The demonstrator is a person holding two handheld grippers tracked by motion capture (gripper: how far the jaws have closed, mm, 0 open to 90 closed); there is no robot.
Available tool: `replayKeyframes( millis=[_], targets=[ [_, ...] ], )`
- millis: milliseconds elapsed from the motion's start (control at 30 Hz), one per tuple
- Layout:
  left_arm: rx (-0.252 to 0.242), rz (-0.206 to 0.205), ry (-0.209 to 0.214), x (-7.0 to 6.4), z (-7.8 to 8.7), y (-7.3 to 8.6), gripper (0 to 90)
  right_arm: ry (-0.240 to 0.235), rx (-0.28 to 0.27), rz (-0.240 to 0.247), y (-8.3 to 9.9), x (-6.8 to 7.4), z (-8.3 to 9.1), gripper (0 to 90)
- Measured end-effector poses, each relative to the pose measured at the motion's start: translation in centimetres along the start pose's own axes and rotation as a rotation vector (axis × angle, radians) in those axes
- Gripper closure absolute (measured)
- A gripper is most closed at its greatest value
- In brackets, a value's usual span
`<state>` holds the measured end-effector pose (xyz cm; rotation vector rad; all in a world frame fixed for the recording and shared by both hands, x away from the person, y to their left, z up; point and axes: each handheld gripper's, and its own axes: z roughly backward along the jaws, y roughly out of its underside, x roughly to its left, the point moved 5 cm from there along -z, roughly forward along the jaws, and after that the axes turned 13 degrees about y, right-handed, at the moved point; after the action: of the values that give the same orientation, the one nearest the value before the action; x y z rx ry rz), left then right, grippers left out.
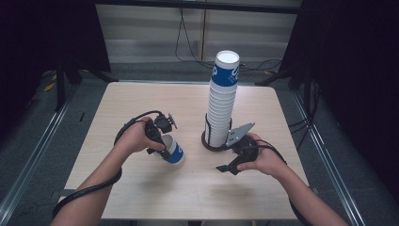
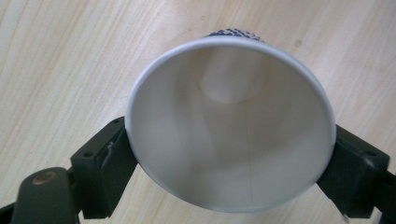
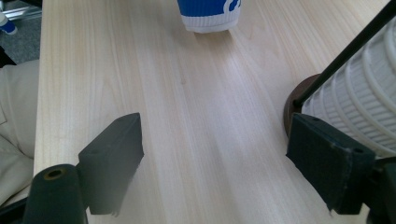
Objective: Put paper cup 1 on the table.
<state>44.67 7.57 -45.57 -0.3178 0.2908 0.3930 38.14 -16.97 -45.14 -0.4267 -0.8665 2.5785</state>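
Your left gripper (image 1: 162,143), left of centre in the high view, is clamped on a cup (image 1: 173,150); in the left gripper view the two jaws press the cup's (image 2: 231,126) white rim from either side, its open mouth facing the camera and a bit of blue print showing at the top. The cup is tilted, its blue base low over the table (image 1: 141,99); you cannot tell whether it touches the wood. Your right gripper (image 1: 233,162) sits right of centre, just beside the stack (image 1: 222,99) of cups standing upright in a holder (image 1: 209,141) with thin black rods. Its jaws are spread wide around bare table, one close by the holder's (image 3: 292,105) base at the right edge of the right gripper view, with the cup's (image 3: 210,14) blue base at the top
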Motion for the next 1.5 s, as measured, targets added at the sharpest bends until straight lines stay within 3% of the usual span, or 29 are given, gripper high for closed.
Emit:
replayKeyframes(
  millis=[167,267,367,533,667,933,1200,1500],
  targets=[
    [-0.01,0.021,0.012,0.2,-0.4,-0.4,14.4,0.004,0.001,-0.006,0.1,-0.1,0.2,17.8],
    [-0.012,0.004,0.003,0.5,-0.3,-0.7,14.4,0.004,-0.002,-0.008,0.2,-0.1,0.2,17.8],
    [-0.028,0.028,0.004,0.5,-0.4,-0.9,14.3,0.001,-0.003,-0.006,0.2,-0.1,0.2,17.8],
    [-0.06,0.016,-0.034,0.9,-0.3,-1.4,14.3,0.0,-0.004,-0.011,0.2,-0.1,0.1,17.8],
    [-0.092,0.035,-0.029,1.1,-0.5,-1.7,14.2,-0.001,-0.004,-0.007,0.2,-0.1,0.2,17.8],
    [-0.145,0.029,-0.026,1.3,-0.9,-2.1,14.0,0.0,-0.001,-0.012,0.3,0.0,0.1,17.8],
    [-0.168,0.025,-0.002,1.3,-1.4,-2.1,13.7,-0.001,-0.002,-0.012,0.5,0.0,0.0,17.8],
    [-0.207,0.046,-0.045,2.3,-1.2,-1.4,13.6,0.0,-0.005,-0.011,0.4,0.0,0.0,17.8]
  ],
)
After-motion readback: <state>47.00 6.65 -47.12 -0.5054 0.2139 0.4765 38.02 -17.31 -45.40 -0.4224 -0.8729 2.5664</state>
